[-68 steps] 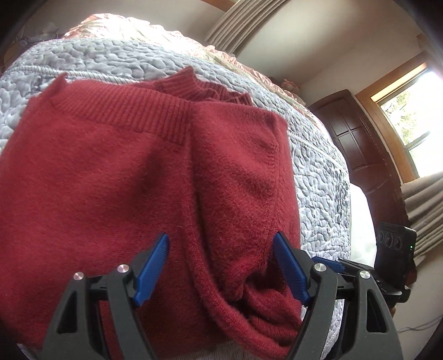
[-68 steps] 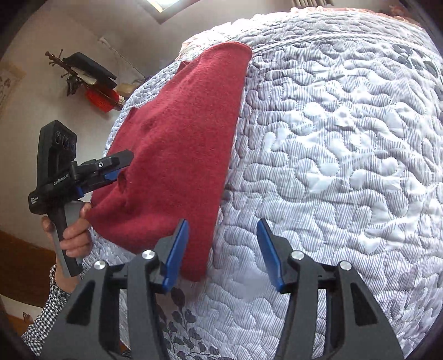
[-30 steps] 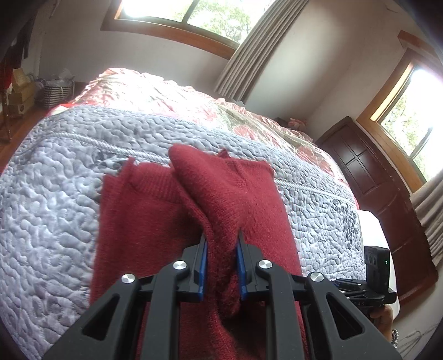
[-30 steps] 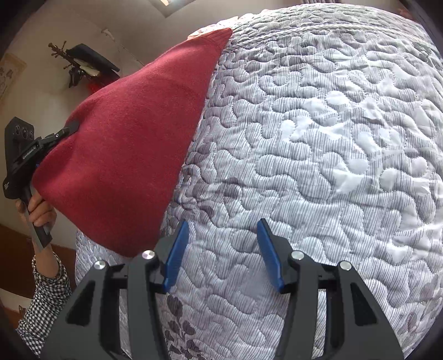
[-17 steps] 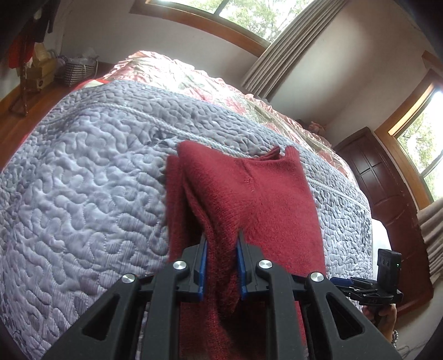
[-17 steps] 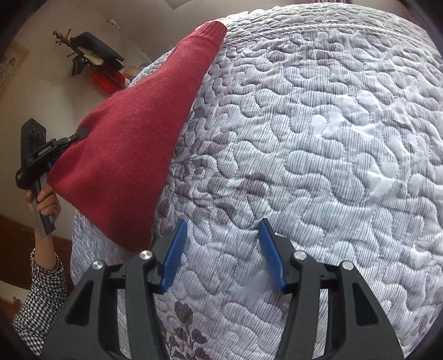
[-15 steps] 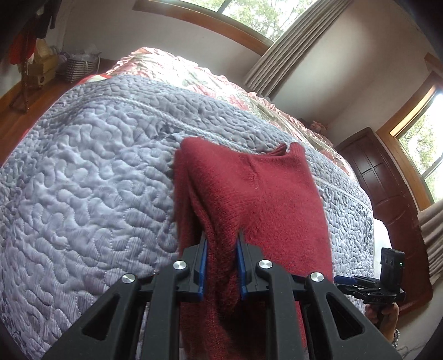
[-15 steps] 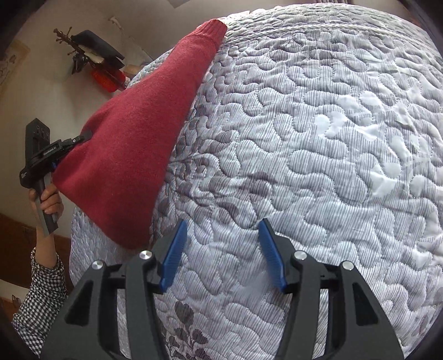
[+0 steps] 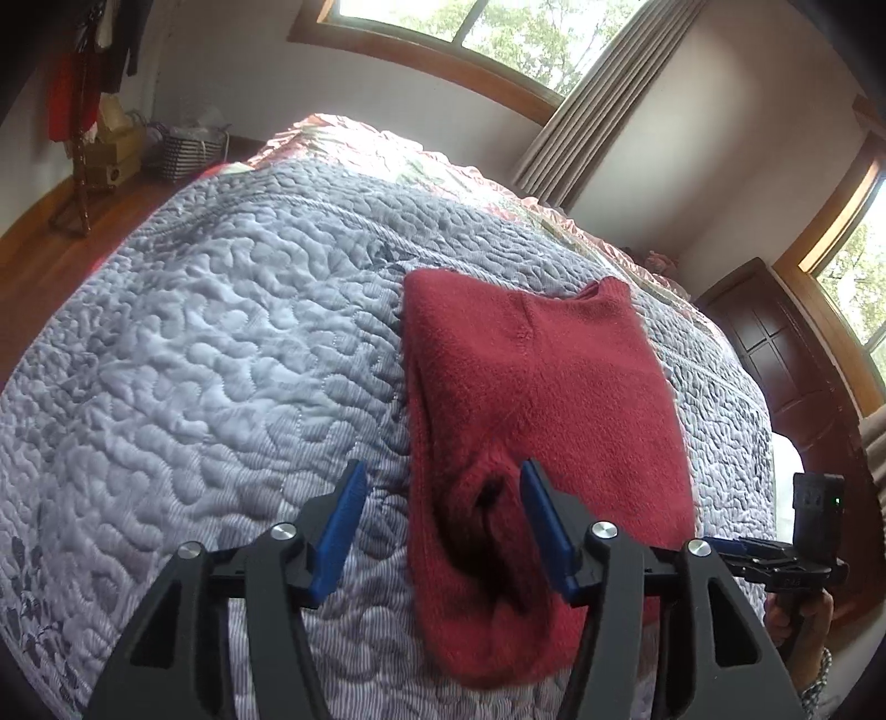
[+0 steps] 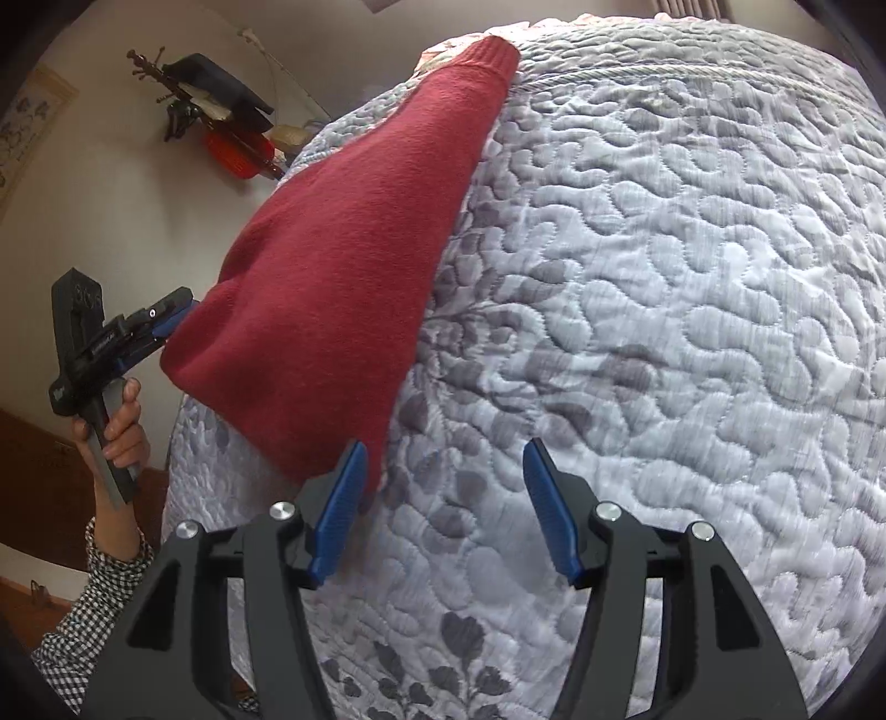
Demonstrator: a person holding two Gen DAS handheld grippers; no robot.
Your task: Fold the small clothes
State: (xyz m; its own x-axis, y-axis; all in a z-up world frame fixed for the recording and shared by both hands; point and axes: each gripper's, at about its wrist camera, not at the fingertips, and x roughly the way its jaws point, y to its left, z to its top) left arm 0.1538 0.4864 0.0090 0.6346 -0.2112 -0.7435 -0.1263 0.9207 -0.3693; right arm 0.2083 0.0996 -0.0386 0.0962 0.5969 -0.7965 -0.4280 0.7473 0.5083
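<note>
Both pairs of jaws stand wide apart and hold nothing. In the left wrist view our left gripper [image 9: 440,526] hangs just over the near end of the red sweater [image 9: 531,399], its blue fingers [image 9: 339,526] spread either side of a dark rumpled fold at the hem; we cannot tell whether the right-hand finger touches the knit.

The sweater lies folded into a long narrow strip on the grey quilted bedspread [image 9: 194,360], running from about 6 o'clock up towards 12 o'clock, with the ribbed collar at the far end. Beyond the bed we see a window [image 9: 443,22] at 12 o'clock, a curtain [image 9: 587,105] at 1 o'clock, and a dark wooden door [image 9: 797,354] at 3 o'clock. At 4 o'clock the other gripper shows in a hand, low beside the bed's edge.

In the right wrist view our right gripper [image 10: 443,498] hovers over bare bedspread [image 10: 664,277], its left finger just beside the sweater's [image 10: 343,266] nearest corner. The sweater stretches from 7 o'clock to 12 o'clock. At 9 o'clock we see the left gripper [image 10: 166,318] at the sweater's near end, held by a hand [image 10: 122,426] with a checked sleeve [image 10: 94,603].
</note>
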